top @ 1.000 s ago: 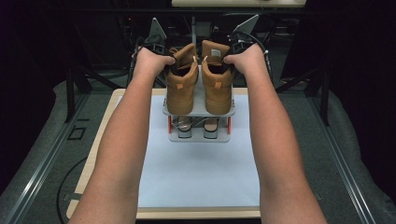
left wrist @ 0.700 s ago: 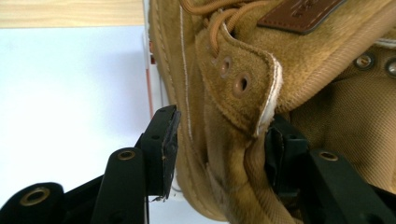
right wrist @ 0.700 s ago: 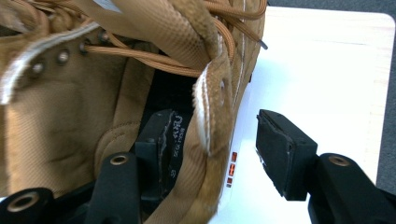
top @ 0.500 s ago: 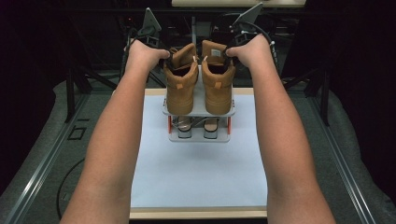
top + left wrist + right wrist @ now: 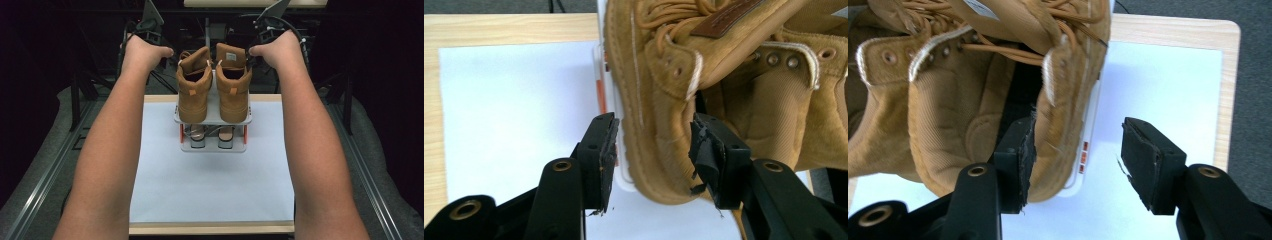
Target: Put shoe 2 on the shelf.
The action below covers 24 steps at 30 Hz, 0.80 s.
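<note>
- On the rack [image 5: 212, 119] at the far middle of the table [image 5: 210, 227], in the high view: standing side by side, heels toward the person, left boot [image 5: 193, 90] and right boot [image 5: 232, 86]; rack sitting on white paper [image 5: 210, 185].
- Beneath the boots, on the lower shelf: resting, a second pair of shoes [image 5: 210, 136], mostly hidden.
- Reaching in from below, both forearms; left hand [image 5: 142, 50] hovering beside the left boot's collar, right hand [image 5: 275, 50] beside the right boot's collar.
- Behind the hands: rising, left gripper [image 5: 150, 22] and right gripper [image 5: 270, 22]; from up here, impossible to tell how the jaws are standing.
- Along the left gripper [image 5: 651, 150] in its own view: gaping wide, straddling the left boot's [image 5: 659, 100] side wall; one pad outside by the sole and rack edge [image 5: 600, 85], the other inside the collar; not pinching yet.
- Along the right gripper [image 5: 1075, 155] in its own view: likewise spread apart; one pad sitting inside the right boot's [image 5: 958, 110] collar, the other hanging free over the paper [image 5: 1158, 80], well apart from the suede.
</note>
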### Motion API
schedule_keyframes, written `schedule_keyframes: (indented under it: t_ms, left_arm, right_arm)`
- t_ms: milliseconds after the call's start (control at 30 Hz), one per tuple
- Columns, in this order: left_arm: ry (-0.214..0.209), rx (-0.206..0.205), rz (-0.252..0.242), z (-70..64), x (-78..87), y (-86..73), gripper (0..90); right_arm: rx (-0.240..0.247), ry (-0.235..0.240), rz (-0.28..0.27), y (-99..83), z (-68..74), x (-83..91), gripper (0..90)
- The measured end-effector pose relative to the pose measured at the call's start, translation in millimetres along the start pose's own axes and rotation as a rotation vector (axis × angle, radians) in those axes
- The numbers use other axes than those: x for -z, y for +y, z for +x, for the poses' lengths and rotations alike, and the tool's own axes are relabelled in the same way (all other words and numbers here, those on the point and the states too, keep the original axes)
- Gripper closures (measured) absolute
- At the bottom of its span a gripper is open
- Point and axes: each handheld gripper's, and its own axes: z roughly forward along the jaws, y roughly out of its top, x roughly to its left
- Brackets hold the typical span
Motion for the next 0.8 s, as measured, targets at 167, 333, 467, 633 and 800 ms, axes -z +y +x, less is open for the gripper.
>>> schedule_keyframes:
  t_ms: [167,333,467,633,800]
  left_arm:
    - [0.0,-0.01,-0.009,7.2,9.5,-6.4,53.4]
    - [-0.002,-0.022,-0.014,15.6,16.2,-12.2,53.3]
    - [0.003,-0.014,-0.015,23.3,19.6,-16.1,53.2]
    - [0.001,-0.022,-0.011,30.2,20.0,-21.2,53.0]
    - [0.003,-0.047,0.006,34.5,16.0,-27.5,53.0]
  right_arm:
    - [-0.005,-0.014,-0.009,-6.4,-9.9,9.8,47.3]
    - [0.01,-0.033,-0.008,-13.4,-18.5,15.0,47.3]
    - [0.02,-0.048,0.004,-18.2,-24.2,15.4,47.3]
    - [0.033,-0.04,0.009,-24.0,-29.2,14.5,47.3]
    - [0.049,-0.044,0.017,-30.9,-34.1,10.9,47.3]
